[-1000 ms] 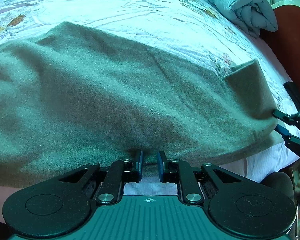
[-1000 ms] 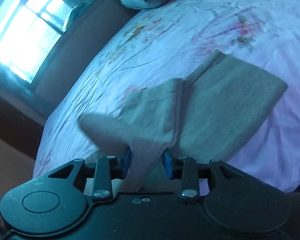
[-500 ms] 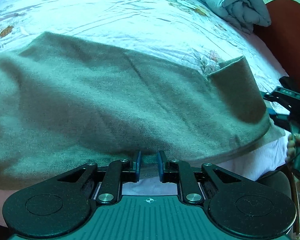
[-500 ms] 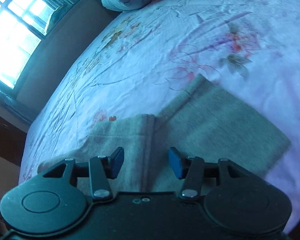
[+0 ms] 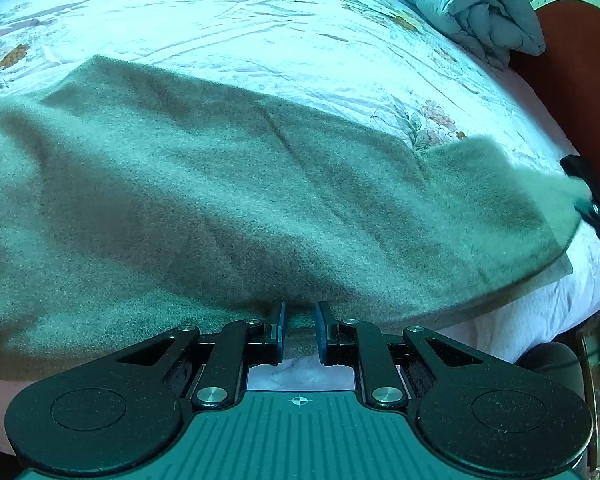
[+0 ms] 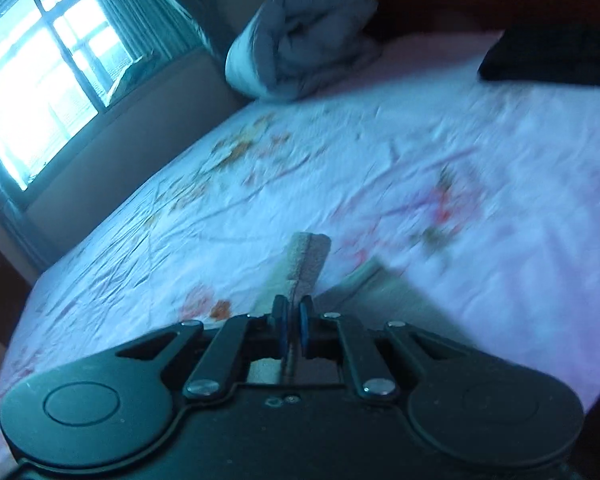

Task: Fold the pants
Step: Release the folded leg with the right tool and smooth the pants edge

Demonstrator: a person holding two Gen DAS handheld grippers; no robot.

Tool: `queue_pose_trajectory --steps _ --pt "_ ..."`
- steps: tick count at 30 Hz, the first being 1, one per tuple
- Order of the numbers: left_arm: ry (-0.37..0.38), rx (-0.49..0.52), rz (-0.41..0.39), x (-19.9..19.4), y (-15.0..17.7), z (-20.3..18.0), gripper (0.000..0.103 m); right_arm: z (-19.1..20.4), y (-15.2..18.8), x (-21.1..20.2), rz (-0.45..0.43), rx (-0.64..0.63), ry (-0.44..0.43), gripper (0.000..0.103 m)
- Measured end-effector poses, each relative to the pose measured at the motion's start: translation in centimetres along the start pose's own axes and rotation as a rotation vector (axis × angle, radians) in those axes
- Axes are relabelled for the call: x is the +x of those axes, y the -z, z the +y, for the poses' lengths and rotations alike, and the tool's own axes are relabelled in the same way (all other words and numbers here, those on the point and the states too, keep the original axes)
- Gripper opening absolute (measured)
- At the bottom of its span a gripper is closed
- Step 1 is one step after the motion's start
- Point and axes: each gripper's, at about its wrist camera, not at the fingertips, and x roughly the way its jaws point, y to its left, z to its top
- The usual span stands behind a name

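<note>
Pants (image 5: pixel 228 200), grey-green and fuzzy, lie spread across the flowered bed (image 5: pixel 260 28), bearing no readable label. Left tool (image 5: pixel 299 326) angles steeply down, clamped on their near hem at six o'clock. Right tool (image 6: pixel 293 320), tilted more shallowly, pinches a raised corner at the pants' three o'clock end.

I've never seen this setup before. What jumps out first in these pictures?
A big grey-green pair of pants lies spread over a bed with a floral sheet. Two black grippers pinch it: the left gripper on its near edge, the right gripper on a lifted corner. A rolled grey quilt sits at the bed's far end.
</note>
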Motion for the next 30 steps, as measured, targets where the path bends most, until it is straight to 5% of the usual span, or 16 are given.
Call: queue_pose_trajectory --steps 8,19,23,26,30 --pt "0.0 0.004 -0.001 -0.3 0.2 0.1 0.016 -5.1 3.6 -1.1 0.059 0.062 0.134 0.0" --pt "-0.008 0.002 -0.002 -0.4 0.1 0.1 0.016 -5.6 4.1 -1.0 0.1 0.12 0.133 0.0" --pt "-0.009 0.017 -0.016 -0.5 0.1 -0.2 0.016 -5.7 3.9 -0.7 0.117 0.159 0.098 0.018" --pt "0.003 0.026 -0.017 -0.5 0.1 -0.4 0.016 -5.6 3.5 -0.1 0.124 0.165 0.108 0.017" --pt "-0.004 0.034 -0.003 -0.3 0.4 -0.3 0.016 -5.3 3.5 0.1 0.14 0.116 0.119 0.0"
